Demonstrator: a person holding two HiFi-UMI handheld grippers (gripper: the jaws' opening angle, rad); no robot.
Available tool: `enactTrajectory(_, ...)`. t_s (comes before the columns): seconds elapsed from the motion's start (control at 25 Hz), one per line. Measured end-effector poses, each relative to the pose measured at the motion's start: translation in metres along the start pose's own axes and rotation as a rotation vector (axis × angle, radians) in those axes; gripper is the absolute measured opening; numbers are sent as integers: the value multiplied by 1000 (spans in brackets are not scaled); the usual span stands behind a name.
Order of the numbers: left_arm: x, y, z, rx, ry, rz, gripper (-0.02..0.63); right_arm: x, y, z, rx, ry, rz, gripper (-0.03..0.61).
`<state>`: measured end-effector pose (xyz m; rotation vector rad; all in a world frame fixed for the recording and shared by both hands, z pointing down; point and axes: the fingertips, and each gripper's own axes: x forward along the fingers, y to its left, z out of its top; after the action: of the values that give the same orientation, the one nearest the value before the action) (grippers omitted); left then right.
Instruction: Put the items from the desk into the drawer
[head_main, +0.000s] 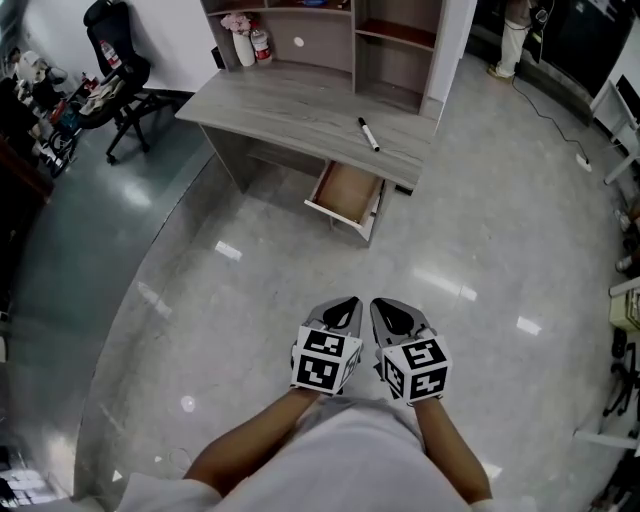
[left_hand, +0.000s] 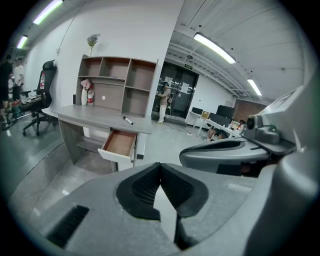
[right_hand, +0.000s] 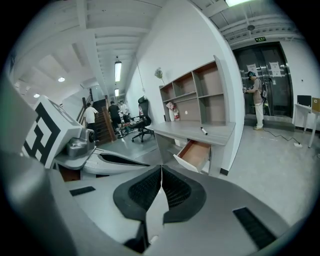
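Nothing looks stowed yet: the marker (head_main: 369, 134) lies on the desk (head_main: 290, 105), above the open drawer (head_main: 347, 192). The left gripper (head_main: 351, 301) and right gripper (head_main: 379, 304) hang well apart from the desk, jaws pressed together on nothing.

Left gripper (head_main: 350, 301) and right gripper (head_main: 381, 302) sit side by side, almost touching, low over the glossy floor (head_main: 480, 240). Well ahead of them is the grey desk (head_main: 290, 110), with a black marker (head_main: 368, 134) on top and the drawer (head_main: 338, 217) below standing open. Far out beyond the left gripper's side stands an office chair (head_main: 115, 70).
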<state>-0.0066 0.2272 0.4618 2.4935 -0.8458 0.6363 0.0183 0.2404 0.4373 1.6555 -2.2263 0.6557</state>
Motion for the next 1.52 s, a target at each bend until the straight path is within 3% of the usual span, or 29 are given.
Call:
enactTrajectory(0.56,3,76,23,8,-9,-78,3,70,25,34,-13,16,-62,3)
enactTrajectory(0.92,10,112,36,-4,-8,-48,3,103,28,50,-26,19,-28,3)
enactTrajectory(1.2,42,132,56,-7,-3,-13,3,133,-1,62,-19,17,2,3)
enactTrajectory(1.52,106,143,97,-9,20,15,3,170,-62,91,-17,30,32,3)
